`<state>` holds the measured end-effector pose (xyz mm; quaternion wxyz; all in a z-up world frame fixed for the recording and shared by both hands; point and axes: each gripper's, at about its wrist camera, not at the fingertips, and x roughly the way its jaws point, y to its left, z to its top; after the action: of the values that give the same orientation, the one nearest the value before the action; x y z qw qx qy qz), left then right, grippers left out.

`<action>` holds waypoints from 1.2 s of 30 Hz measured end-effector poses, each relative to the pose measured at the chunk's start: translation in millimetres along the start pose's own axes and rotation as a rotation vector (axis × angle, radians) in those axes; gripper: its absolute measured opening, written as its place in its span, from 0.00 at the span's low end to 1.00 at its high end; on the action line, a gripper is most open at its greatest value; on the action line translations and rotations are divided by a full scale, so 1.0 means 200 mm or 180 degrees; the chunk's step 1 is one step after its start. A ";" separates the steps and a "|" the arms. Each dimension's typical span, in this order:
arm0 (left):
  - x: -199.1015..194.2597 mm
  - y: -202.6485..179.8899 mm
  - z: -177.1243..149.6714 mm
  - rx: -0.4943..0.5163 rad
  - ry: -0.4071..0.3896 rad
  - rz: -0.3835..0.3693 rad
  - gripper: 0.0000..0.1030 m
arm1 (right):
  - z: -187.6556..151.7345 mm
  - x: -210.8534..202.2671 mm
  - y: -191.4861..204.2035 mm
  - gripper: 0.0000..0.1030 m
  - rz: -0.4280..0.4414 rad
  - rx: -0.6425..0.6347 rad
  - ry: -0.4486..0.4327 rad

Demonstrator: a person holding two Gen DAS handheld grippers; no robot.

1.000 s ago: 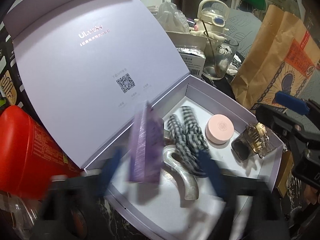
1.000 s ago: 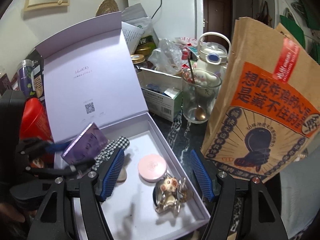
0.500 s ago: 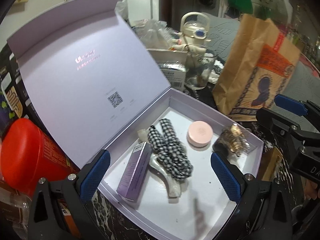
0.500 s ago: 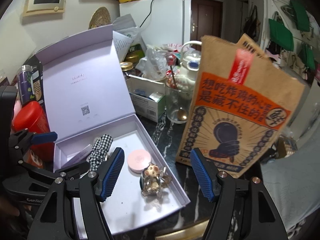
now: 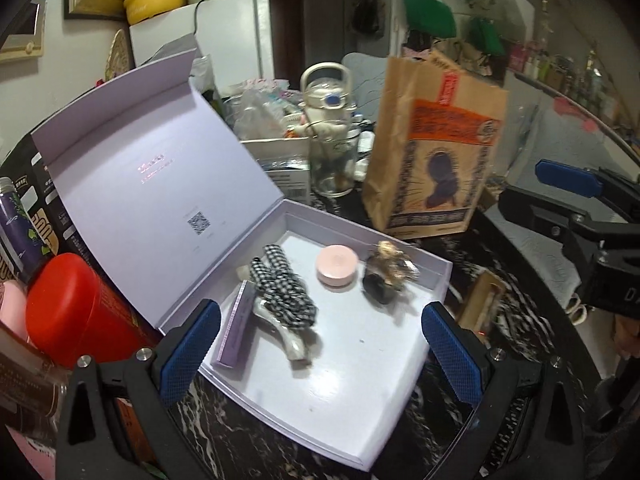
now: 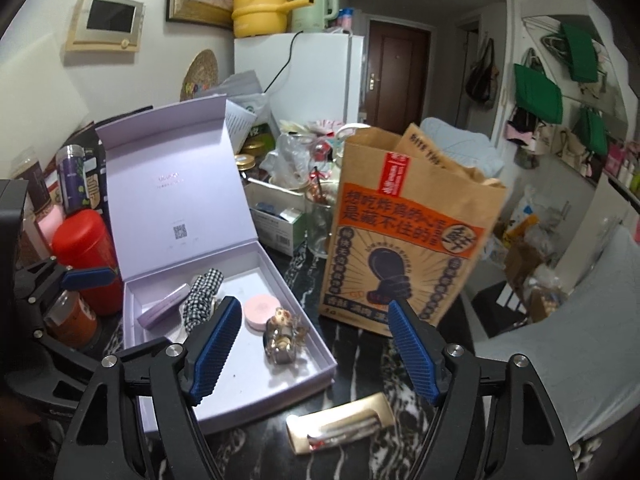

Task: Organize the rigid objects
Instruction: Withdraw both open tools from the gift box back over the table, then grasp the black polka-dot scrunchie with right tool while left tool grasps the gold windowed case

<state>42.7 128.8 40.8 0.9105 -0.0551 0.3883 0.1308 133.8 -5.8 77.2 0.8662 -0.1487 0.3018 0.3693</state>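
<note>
An open lilac box [image 5: 360, 380] lies on the dark marble table with its lid standing up. Inside lie a slim purple carton [image 5: 236, 328], a checked fabric clip [image 5: 284, 284] over a pearly clip [image 5: 288, 332], a pink round compact [image 5: 336, 264] and a gold claw clip [image 5: 386, 270]. My left gripper [image 5: 320, 350] hovers open above the box's near edge, empty. My right gripper [image 6: 314, 350] is raised near the box's right corner; its jaws are opening with nothing between them. A flat gold case [image 6: 340, 424] lies on the table just below it.
A brown paper bag [image 6: 404, 240] stands right of the box. Behind it are a glass [image 6: 318, 220] and cluttered cartons and jars. A red canister [image 6: 86, 252] and cans crowd the left side. A grey cushion edge is at far right.
My left gripper let go of the purple carton, which now lies in the box's left side. Both grippers pulled back and up from the box. The right jaws stand slightly wider.
</note>
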 end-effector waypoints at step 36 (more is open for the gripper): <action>-0.09 -0.46 -0.38 0.0432 0.0110 -0.0753 0.99 | -0.79 -0.28 -0.14 0.80 -0.0219 0.0587 0.0413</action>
<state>4.0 22.4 0.1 0.9144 -0.0410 0.4027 -0.0049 58.4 -131.4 -9.8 0.8670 -0.1022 0.3847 0.2997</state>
